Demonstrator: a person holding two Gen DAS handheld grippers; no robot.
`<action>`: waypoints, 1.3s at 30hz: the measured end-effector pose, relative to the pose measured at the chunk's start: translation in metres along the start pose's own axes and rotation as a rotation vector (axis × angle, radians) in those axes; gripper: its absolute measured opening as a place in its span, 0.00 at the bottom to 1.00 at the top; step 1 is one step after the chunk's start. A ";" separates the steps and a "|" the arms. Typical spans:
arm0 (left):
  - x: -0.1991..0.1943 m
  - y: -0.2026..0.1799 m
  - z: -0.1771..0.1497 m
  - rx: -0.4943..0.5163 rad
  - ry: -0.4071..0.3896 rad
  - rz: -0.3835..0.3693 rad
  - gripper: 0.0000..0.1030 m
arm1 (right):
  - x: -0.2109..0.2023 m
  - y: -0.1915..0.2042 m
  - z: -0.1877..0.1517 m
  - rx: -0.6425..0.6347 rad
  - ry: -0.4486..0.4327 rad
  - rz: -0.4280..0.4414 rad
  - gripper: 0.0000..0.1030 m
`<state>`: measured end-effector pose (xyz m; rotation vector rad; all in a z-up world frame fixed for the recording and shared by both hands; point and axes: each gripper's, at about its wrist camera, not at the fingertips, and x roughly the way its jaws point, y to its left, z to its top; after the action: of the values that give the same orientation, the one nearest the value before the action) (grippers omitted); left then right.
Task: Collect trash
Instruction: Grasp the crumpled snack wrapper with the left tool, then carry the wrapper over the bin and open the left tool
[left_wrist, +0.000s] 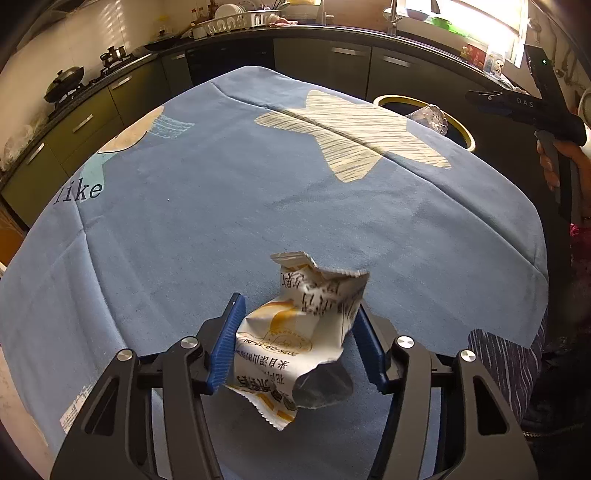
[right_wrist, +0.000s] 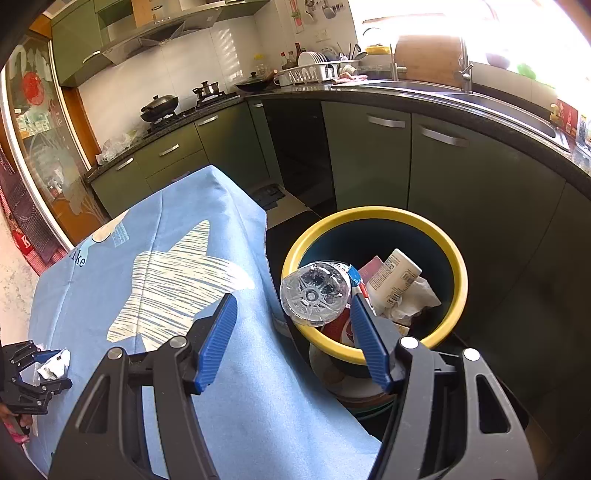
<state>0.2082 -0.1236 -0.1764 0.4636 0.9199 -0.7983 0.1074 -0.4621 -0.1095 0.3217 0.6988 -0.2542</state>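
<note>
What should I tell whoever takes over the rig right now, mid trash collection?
Left gripper: shut on the crumpled snack wrapper, held above the blue tablecloth.
Right gripper: open and empty, at the table edge beside the yellow-rimmed bin.
Done: the bin already holds a clear plastic bottle, poking above the rim, a white bottle, crumpled paper and other trash.
Left: carry the wrapper across to the bin, at the table's right side, and release it. No other trash shows on the cloth in either view.
</note>
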 end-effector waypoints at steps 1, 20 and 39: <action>-0.001 0.000 0.000 -0.005 0.001 -0.006 0.52 | 0.000 0.000 0.000 0.002 0.001 0.001 0.59; -0.052 -0.079 0.087 0.110 -0.148 -0.144 0.52 | -0.028 -0.037 0.003 0.038 -0.059 0.017 0.59; 0.076 -0.233 0.310 0.262 -0.077 -0.403 0.52 | -0.054 -0.167 -0.012 0.252 -0.087 -0.112 0.59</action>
<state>0.2161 -0.5065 -0.0781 0.4763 0.8511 -1.3059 0.0047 -0.6050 -0.1160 0.5098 0.6003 -0.4618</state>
